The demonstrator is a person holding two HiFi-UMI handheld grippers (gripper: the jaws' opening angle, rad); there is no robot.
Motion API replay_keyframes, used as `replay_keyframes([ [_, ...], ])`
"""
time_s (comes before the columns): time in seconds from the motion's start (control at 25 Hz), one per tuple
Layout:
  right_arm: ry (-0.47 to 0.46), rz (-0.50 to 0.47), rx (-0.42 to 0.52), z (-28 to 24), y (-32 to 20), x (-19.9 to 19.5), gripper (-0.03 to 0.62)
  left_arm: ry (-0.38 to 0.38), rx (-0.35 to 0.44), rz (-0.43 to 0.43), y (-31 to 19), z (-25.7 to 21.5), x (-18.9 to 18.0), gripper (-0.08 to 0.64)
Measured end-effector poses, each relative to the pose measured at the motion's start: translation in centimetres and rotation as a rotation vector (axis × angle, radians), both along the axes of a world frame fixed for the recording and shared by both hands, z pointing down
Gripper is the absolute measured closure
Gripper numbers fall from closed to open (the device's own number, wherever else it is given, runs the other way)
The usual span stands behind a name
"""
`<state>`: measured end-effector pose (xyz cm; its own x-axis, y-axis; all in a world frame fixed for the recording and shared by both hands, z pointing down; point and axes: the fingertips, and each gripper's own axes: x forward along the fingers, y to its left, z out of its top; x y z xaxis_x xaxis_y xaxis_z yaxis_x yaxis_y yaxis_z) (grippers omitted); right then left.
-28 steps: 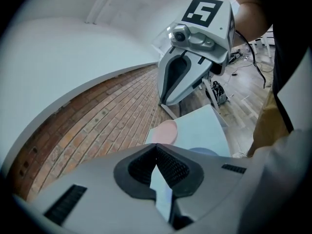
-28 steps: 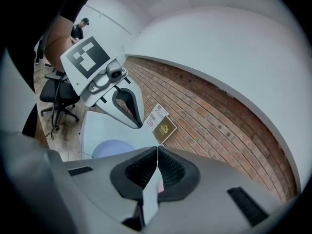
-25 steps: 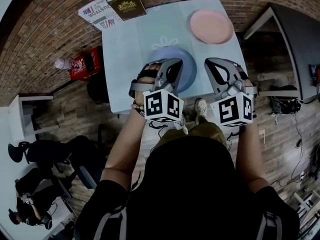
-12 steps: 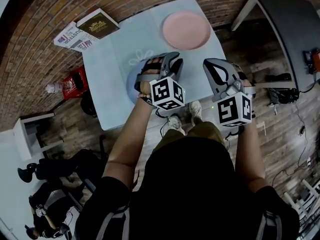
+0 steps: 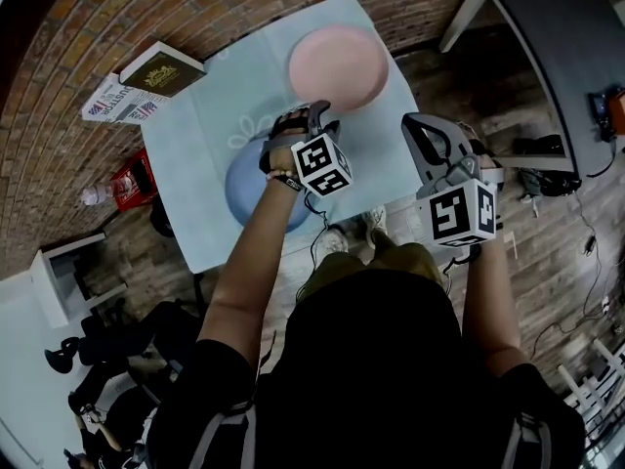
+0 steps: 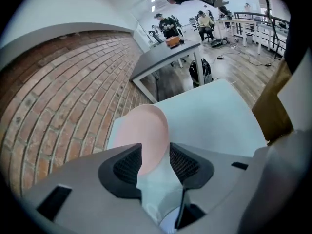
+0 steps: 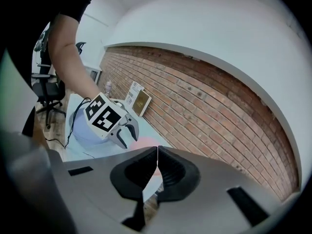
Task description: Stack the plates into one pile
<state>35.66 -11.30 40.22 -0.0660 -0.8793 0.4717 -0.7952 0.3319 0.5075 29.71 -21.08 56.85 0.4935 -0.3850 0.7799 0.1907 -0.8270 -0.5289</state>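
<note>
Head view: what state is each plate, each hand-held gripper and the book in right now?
Pink plate: flat on the table, alone, not stacked.
Blue plate: flat on the table, apart from the pink plate, partly hidden.
Left hand-held gripper: open, jaws have just been opening, nothing gripped, pink plate ahead.
Right hand-held gripper: shut, empty.
Book: closed, at the table's corner.
</note>
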Motion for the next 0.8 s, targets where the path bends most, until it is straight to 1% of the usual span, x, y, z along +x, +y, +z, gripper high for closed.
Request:
replay_keyframes([
  [0.2,0.0,0.019,-0.021,1.0,-0.4,2.9,0.557,-0.064,-0.053,0.012,-0.5,4.0,2.1,0.371],
  [0.28,-0.002,0.022,-0.026,1.3,-0.5,3.8,0.557,-0.091,-0.059,0.023,-0.5,5.4,2.8,0.371],
  [0.44,-0.007,0.023,-0.036,1.9,-0.6,5.2,0.557,-0.12,-0.086,0.032,-0.6,7.0,4.1,0.371],
  [0.8,-0.006,0.018,-0.055,2.7,-0.8,6.4,0.557,-0.191,-0.084,0.057,-1.5,9.6,5.2,0.371],
])
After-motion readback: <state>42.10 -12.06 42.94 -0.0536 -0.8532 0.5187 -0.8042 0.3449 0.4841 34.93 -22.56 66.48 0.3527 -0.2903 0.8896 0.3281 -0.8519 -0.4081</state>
